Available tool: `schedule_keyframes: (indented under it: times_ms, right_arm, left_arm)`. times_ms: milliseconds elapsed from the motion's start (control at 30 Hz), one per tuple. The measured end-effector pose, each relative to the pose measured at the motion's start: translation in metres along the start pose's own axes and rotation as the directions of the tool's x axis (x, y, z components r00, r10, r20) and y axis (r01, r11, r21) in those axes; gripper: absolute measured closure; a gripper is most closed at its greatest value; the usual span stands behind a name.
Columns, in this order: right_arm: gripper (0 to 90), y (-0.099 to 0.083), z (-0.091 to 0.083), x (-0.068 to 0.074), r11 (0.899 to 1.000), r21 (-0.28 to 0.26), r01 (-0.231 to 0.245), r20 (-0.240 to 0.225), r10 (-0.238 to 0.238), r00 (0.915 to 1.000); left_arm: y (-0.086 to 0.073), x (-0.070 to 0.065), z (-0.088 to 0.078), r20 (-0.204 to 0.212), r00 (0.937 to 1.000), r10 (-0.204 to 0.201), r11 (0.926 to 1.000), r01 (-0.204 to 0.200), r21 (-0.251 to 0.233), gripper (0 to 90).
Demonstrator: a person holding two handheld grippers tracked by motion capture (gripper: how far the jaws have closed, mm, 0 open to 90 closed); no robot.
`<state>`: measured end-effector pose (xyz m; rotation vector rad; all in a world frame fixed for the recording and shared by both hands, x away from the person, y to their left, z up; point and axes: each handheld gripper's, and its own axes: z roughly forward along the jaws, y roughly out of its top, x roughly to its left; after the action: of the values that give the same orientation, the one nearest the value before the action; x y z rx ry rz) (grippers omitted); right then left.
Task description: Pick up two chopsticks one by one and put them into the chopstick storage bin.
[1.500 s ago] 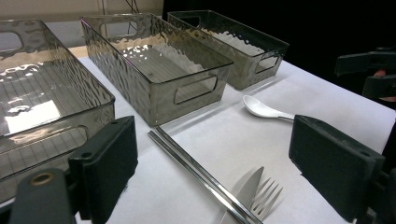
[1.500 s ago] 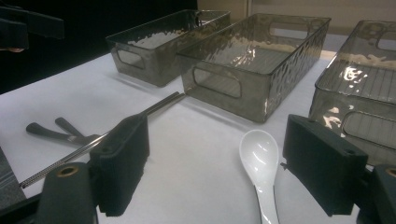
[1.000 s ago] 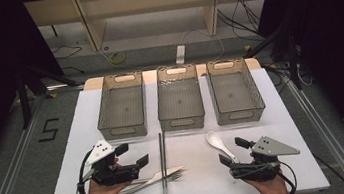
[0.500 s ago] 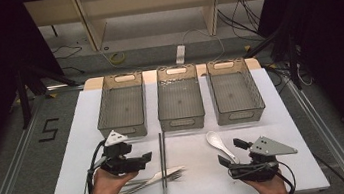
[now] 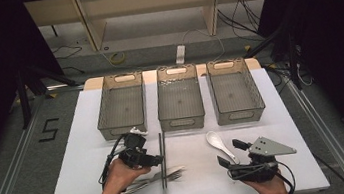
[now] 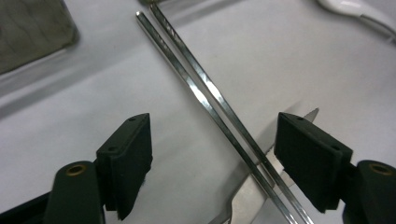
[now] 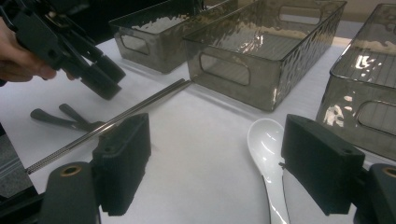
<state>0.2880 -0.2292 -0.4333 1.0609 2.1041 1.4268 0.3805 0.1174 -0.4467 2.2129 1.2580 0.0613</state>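
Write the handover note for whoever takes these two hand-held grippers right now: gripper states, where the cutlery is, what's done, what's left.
Left hand-held gripper: open, jaws just been closing, straddling the pair of metal chopsticks without touching them.
Right hand-held gripper: open, holding nothing, low over the table by the white spoon.
Things: the chopsticks lie across two forks near the front edge of the table; the spoon lies right of them.
Done: nothing sorted; all three grey bins are empty.
Left: probably close on the chopsticks, then move each utensil to a bin.
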Motion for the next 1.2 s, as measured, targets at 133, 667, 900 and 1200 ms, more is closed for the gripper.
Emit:
schedule_keyframes:
  times_ms: [133, 667, 900, 1200]
  right_arm:
    - [25.8, 0.000, 0.000, 0.000, 1.000, 0.006, -0.003, -0.005, 0.003, 1.0000]
    - [26.6, 0.000, 0.001, -0.001, 1.000, 0.014, -0.007, 0.000, 0.007, 1.0000]
    - [26.7, 0.000, 0.001, 0.000, 1.000, 0.017, -0.001, 0.000, 0.001, 1.0000]
    - [27.0, 0.000, 0.001, 0.000, 1.000, 0.018, -0.003, -0.001, 0.003, 1.0000]
  left_arm:
    - [0.001, 0.003, 0.007, 0.009, 0.9999, -0.012, 0.9997, 0.012, 0.021, 31.8]
    - [0.003, -0.001, 0.022, -0.003, 1.0000, 0.009, 0.9968, -0.009, 0.080, 44.2]
    - [0.002, -0.001, 0.025, 0.014, 0.9998, 0.016, 0.9946, -0.017, 0.102, 50.2]
    - [0.000, 0.000, 0.026, 0.013, 0.9996, 0.027, 0.9923, -0.028, 0.121, 59.0]
